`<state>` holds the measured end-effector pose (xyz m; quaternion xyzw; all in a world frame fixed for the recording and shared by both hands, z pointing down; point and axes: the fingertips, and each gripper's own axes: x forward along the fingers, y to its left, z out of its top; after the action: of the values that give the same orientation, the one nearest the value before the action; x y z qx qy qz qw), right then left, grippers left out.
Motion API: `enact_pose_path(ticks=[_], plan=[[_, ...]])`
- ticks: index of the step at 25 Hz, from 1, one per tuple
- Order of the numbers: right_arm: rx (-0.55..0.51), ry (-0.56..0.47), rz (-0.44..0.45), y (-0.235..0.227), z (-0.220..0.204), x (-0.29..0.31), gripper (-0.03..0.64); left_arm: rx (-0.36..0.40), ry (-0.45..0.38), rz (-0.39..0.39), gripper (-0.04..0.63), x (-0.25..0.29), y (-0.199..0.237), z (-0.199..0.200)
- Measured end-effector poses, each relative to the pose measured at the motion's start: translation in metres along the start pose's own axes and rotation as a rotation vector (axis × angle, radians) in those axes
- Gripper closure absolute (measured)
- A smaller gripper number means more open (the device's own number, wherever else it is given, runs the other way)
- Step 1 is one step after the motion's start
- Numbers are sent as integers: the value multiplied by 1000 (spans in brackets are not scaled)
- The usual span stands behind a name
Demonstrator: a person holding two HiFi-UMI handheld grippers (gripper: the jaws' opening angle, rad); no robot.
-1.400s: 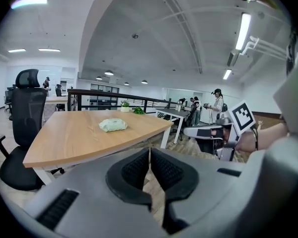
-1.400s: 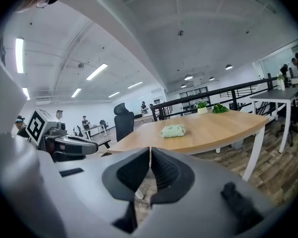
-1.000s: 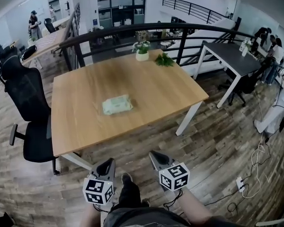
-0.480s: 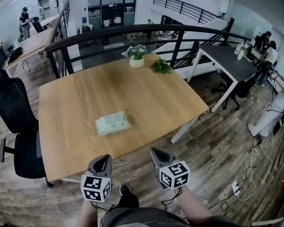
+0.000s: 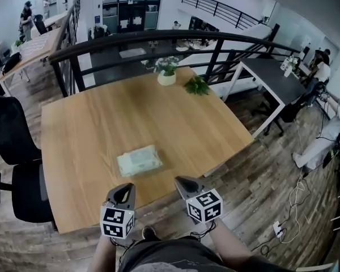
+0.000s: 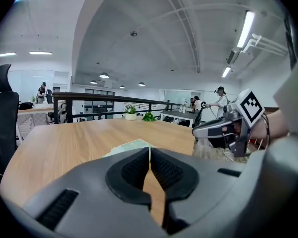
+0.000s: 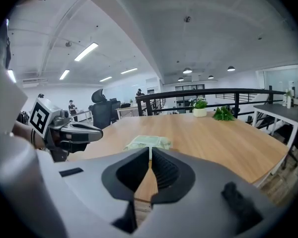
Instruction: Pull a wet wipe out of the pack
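At table (image 5: 90,129) edge | left tongs (image 5: 124,190) closed, empty | right tongs (image 5: 181,181) closed, empty | wipe pack (image 5: 139,160) untouched

You have bare bench (image 5: 102,118) all around the wipe pack (image 5: 139,160); a potted plant (image 5: 166,71) and leafy sprig (image 5: 196,86) stand at the far edge.

The left hand-held gripper (image 5: 124,188) and the right hand-held gripper (image 5: 181,181) look alike: each has a smooth grey shell tapering to a pointed snout, with black ribbed pads (image 6: 136,170) lining the inner faces of the jaws. Behind each snout sits a white cube (image 5: 118,221) printed with black square markers. A thin dark cord (image 5: 203,232) loops below the right one's cube. The person wears dark grey trousers (image 5: 158,259) and a dark shoe (image 5: 148,232).
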<state>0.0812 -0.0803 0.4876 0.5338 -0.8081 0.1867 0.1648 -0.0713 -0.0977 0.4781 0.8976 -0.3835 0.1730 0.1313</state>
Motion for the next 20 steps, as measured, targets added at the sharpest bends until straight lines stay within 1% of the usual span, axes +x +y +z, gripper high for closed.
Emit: enact_pose_path(ticks=[4, 6, 12, 16, 18, 20], plan=[[11, 37, -14, -7, -5, 22, 591, -42, -14, -6, 572, 15, 18, 1], [-5, 63, -6, -6, -6, 32, 591, -56, -18, 0, 574, 20, 24, 3], [-76, 115, 43, -12, -6, 65, 590, -59, 1, 12, 574, 35, 29, 1], [-130, 151, 103, -24, -9, 96, 583, -67, 25, 59, 574, 44, 33, -5], [-154, 176, 154, -29, -11, 111, 557, -84, 36, 99, 574, 49, 37, -5], [-174, 207, 220, -32, -14, 124, 493, -94, 45, 133, 572, 55, 39, -4]])
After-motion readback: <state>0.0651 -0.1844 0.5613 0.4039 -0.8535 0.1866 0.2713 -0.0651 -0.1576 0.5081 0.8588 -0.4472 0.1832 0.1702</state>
